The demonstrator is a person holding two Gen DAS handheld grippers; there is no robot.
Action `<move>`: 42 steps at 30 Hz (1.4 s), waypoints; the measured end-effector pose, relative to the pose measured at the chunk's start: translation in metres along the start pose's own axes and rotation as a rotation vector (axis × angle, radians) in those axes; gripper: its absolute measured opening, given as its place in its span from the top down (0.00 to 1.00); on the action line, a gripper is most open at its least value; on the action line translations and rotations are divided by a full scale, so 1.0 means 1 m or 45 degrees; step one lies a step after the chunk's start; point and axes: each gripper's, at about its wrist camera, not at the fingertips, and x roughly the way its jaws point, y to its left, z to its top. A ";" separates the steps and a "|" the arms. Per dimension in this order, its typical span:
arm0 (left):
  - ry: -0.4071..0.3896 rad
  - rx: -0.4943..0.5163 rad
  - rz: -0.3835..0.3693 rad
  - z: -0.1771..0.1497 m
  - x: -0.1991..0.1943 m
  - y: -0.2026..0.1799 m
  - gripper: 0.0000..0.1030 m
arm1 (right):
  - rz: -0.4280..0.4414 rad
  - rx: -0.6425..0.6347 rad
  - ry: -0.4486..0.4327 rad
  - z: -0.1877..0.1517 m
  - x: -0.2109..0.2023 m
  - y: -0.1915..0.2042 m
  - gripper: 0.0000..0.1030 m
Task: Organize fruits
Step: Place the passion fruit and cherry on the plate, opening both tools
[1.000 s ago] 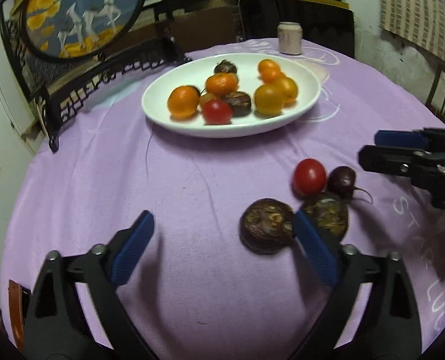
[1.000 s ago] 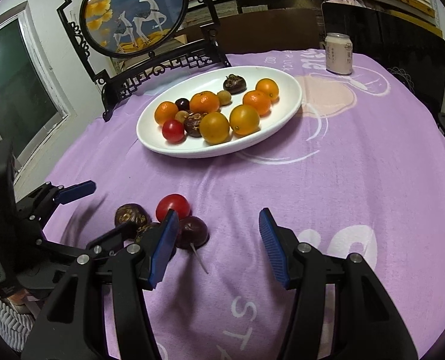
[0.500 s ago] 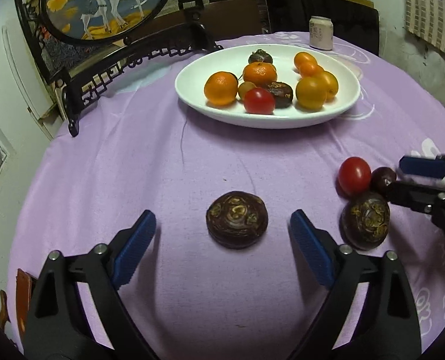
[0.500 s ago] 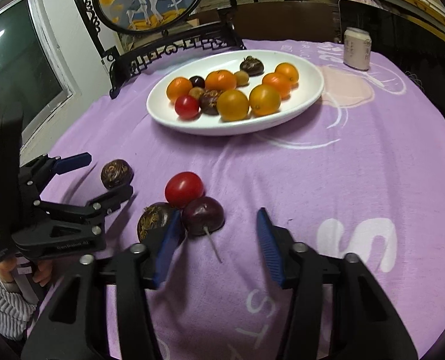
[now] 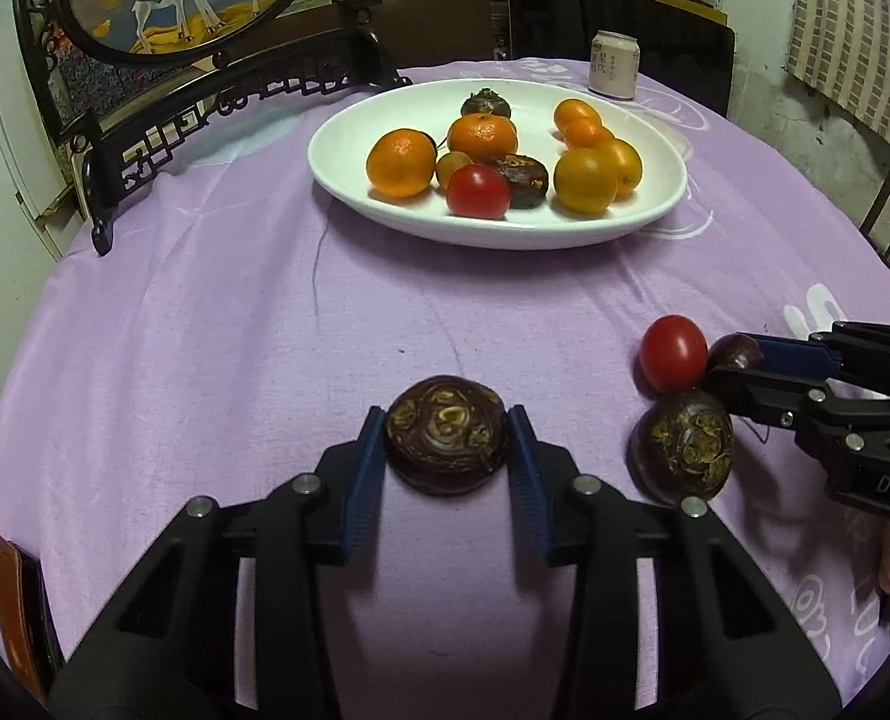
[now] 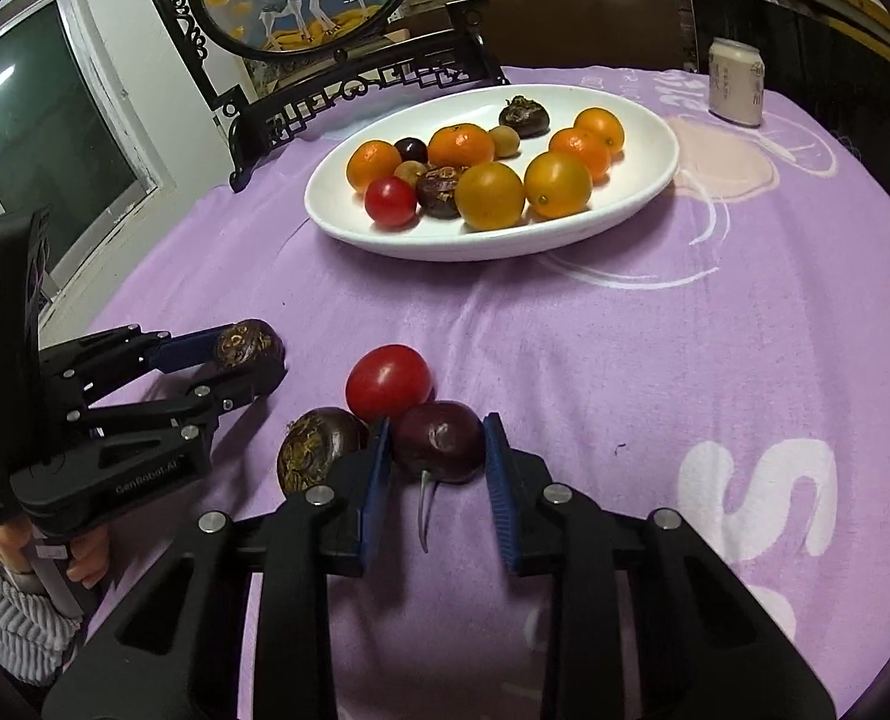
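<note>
Two grabs at once: my left gripper [image 5: 445, 447] pinches a brown chestnut-like fruit [image 5: 446, 441] on the purple cloth [image 5: 205, 330], my right gripper [image 6: 438, 450] pinches the dark plum [image 6: 439, 441], w/ red tomato [image 6: 388, 383] touching; white plate [image 6: 655, 180] sits well beyond.

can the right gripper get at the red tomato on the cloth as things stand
Probably not right now. The right gripper is closed around the dark purple fruit, and the red tomato sits just past it, touching that fruit. Nothing else blocks it.
</note>
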 end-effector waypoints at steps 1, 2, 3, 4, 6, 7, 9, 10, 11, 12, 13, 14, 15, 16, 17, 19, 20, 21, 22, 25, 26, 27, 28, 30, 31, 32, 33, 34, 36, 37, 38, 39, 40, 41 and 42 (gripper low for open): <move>-0.005 -0.008 0.004 0.000 -0.001 0.001 0.60 | -0.006 0.002 -0.012 0.000 -0.002 -0.001 0.70; -0.010 -0.013 0.014 0.000 -0.002 0.002 0.60 | -0.010 0.009 -0.024 0.001 -0.005 -0.003 0.70; -0.018 -0.018 0.027 0.001 -0.003 0.004 0.60 | -0.011 0.024 -0.038 0.002 -0.008 -0.005 0.70; -0.033 -0.031 0.036 0.002 -0.006 0.006 0.60 | -0.009 0.044 -0.060 0.003 -0.012 -0.009 0.70; -0.063 -0.057 0.049 0.005 -0.012 0.009 0.60 | -0.008 0.070 -0.093 0.005 -0.020 -0.014 0.70; -0.075 -0.063 0.060 0.008 -0.015 0.010 0.60 | -0.011 0.082 -0.115 0.007 -0.024 -0.016 0.70; -0.090 -0.076 0.065 0.016 -0.018 0.012 0.60 | -0.022 0.092 -0.150 0.010 -0.031 -0.018 0.70; -0.095 -0.088 0.064 0.024 -0.018 0.013 0.60 | -0.026 0.104 -0.176 0.015 -0.035 -0.020 0.70; -0.102 -0.095 0.060 0.031 -0.019 0.013 0.60 | -0.027 0.108 -0.188 0.019 -0.038 -0.020 0.70; -0.111 -0.098 0.056 0.038 -0.019 0.013 0.60 | -0.031 0.108 -0.196 0.025 -0.040 -0.020 0.70; -0.128 -0.092 0.061 0.049 -0.019 0.010 0.60 | -0.039 0.107 -0.210 0.035 -0.042 -0.020 0.70; -0.140 -0.086 0.065 0.058 -0.018 0.008 0.60 | -0.042 0.104 -0.224 0.043 -0.043 -0.020 0.70; -0.151 -0.084 0.063 0.066 -0.017 0.006 0.60 | -0.046 0.098 -0.234 0.053 -0.043 -0.019 0.70; -0.162 -0.090 0.053 0.077 -0.014 0.004 0.60 | -0.052 0.092 -0.242 0.061 -0.042 -0.017 0.70; -0.166 -0.098 0.047 0.084 -0.010 0.004 0.60 | -0.059 0.088 -0.251 0.068 -0.040 -0.017 0.70; -0.167 -0.119 0.036 0.098 -0.001 0.004 0.60 | -0.074 0.091 -0.270 0.085 -0.034 -0.019 0.70; -0.164 -0.128 0.035 0.103 0.004 0.005 0.60 | -0.077 0.096 -0.273 0.091 -0.031 -0.021 0.70; -0.161 -0.134 0.039 0.106 0.008 0.005 0.60 | -0.077 0.108 -0.273 0.097 -0.026 -0.024 0.70; -0.160 -0.137 0.045 0.109 0.013 0.005 0.60 | -0.074 0.123 -0.269 0.104 -0.019 -0.027 0.70; -0.154 -0.140 0.059 0.113 0.027 0.007 0.60 | -0.076 0.153 -0.249 0.117 0.000 -0.034 0.70; -0.151 -0.144 0.058 0.113 0.031 0.008 0.59 | -0.074 0.159 -0.242 0.120 0.006 -0.035 0.70; -0.148 -0.147 0.056 0.113 0.033 0.008 0.59 | -0.065 0.163 -0.234 0.123 0.012 -0.036 0.70; -0.146 -0.153 0.052 0.113 0.037 0.010 0.58 | -0.051 0.163 -0.222 0.125 0.019 -0.036 0.69; -0.146 -0.157 0.064 0.112 0.039 0.012 0.47 | -0.067 0.167 -0.211 0.126 0.026 -0.038 0.60; -0.148 -0.164 0.068 0.111 0.040 0.015 0.46 | -0.070 0.173 -0.213 0.125 0.027 -0.039 0.59; -0.147 -0.172 0.067 0.111 0.040 0.017 0.46 | -0.064 0.185 -0.219 0.123 0.027 -0.042 0.59; -0.147 -0.183 0.064 0.111 0.039 0.019 0.46 | -0.056 0.197 -0.219 0.122 0.025 -0.044 0.59; -0.149 -0.200 0.057 0.110 0.038 0.022 0.46 | -0.044 0.209 -0.218 0.121 0.023 -0.046 0.59; -0.154 -0.217 0.054 0.107 0.033 0.024 0.44 | -0.033 0.221 -0.232 0.119 0.014 -0.047 0.59; -0.160 -0.218 0.059 0.106 0.030 0.024 0.43 | -0.034 0.224 -0.240 0.117 0.010 -0.047 0.59; -0.167 -0.218 0.066 0.103 0.027 0.024 0.41 | -0.034 0.225 -0.249 0.114 0.005 -0.047 0.59; -0.173 -0.216 0.072 0.100 0.022 0.024 0.40 | -0.032 0.222 -0.256 0.111 -0.002 -0.046 0.59; -0.176 -0.215 0.073 0.099 0.020 0.024 0.40 | -0.030 0.223 -0.261 0.109 -0.005 -0.046 0.59; -0.181 -0.214 0.073 0.095 0.015 0.023 0.40 | -0.025 0.227 -0.271 0.104 -0.011 -0.044 0.58; -0.184 -0.211 0.074 0.093 0.012 0.021 0.40 | -0.023 0.227 -0.275 0.102 -0.013 -0.043 0.58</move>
